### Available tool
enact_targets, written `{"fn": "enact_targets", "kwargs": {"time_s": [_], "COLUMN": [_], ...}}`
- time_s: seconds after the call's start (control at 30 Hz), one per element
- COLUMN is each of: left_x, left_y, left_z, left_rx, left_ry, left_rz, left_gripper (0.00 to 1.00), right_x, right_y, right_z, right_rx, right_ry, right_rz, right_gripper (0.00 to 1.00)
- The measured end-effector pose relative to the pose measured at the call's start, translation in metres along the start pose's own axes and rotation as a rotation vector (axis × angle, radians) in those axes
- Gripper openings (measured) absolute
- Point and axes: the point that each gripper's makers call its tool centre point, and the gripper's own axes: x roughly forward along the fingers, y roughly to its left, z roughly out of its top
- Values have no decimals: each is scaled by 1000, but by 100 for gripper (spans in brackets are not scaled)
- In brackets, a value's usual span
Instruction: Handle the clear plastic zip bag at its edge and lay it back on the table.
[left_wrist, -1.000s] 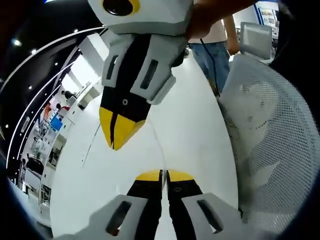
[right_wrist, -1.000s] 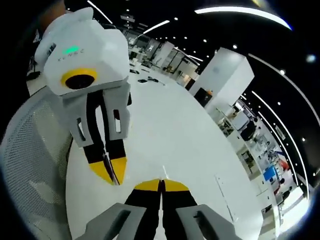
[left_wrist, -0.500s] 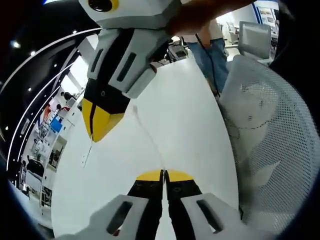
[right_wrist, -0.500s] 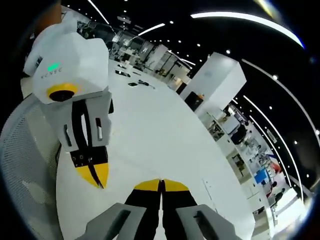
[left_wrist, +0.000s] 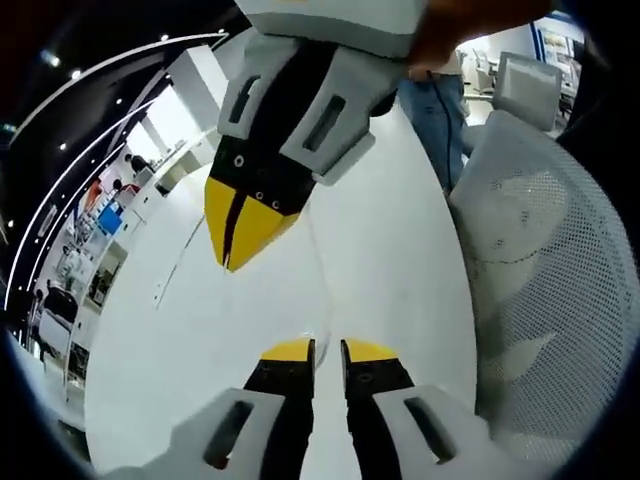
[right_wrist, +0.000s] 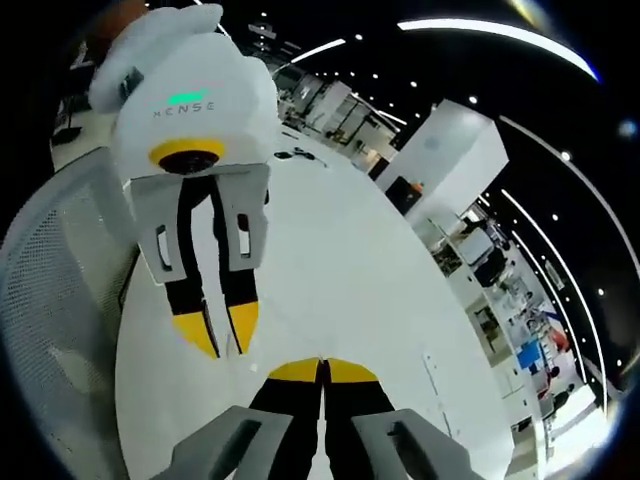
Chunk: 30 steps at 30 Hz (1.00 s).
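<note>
Two hand-held grippers over the white surface (left_wrist: 390, 260) — clear zip bag barely visible.
Left hand-held gripper (left_wrist: 327, 350) stands narrowly parted, gripping nothing visible; right hand-held gripper (right_wrist: 322, 366) is pressed together. A faint bag edge (left_wrist: 318, 262) runs between them — whether it is pinched, I cannot tell. Mesh chair (left_wrist: 545, 270) alongside.

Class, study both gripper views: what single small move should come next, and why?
Probably lower the right hand-held gripper toward the white table and open it. The left hand-held gripper has its jaws parted. The right one's jaws are shut, apparently on the faint edge of the clear plastic zip bag, so that grip looks like the only one keeping the bag off the table.
</note>
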Motion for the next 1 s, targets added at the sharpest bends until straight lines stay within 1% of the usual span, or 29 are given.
{"fn": "enact_targets", "kwargs": {"time_s": [0.07, 0.2, 0.3, 0.37, 0.47, 0.57, 0.8, 0.93, 1.0], "left_x": [2, 4, 4, 2, -3, -9, -17, -22, -23], "left_y": [0, 2, 3, 3, 2, 1, 3, 7, 8], "left_z": [0, 2, 2, 2, 2, 2, -10, -15, -15], "left_rx": [-34, -68, -67, -67, -90, -111, -130, -162, -169], "left_ry": [3, 1, -3, -4, -15, -25, -11, -13, -14], "left_rz": [-7, 4, 12, 20, 28, 39, 62, 79, 83], "left_gripper": [10, 13, 16, 17, 17, 18, 21, 20, 20], "right_x": [1, 7, 12, 16, 22, 26, 36, 38, 38], "right_y": [0, 1, 2, 2, 5, 7, 9, 6, 2], "right_z": [-3, -12, -18, -22, -30, -33, -43, -50, -53], "right_rx": [20, -7, 18, 21, 21, 21, 9, 6, -10], "right_ry": [3, 23, 36, 38, 49, 51, 59, 63, 63], "right_rz": [8, 21, 36, 38, 56, 65, 79, 81, 70], "right_gripper": [0, 0, 0, 0, 0, 0, 0, 0, 0]}}
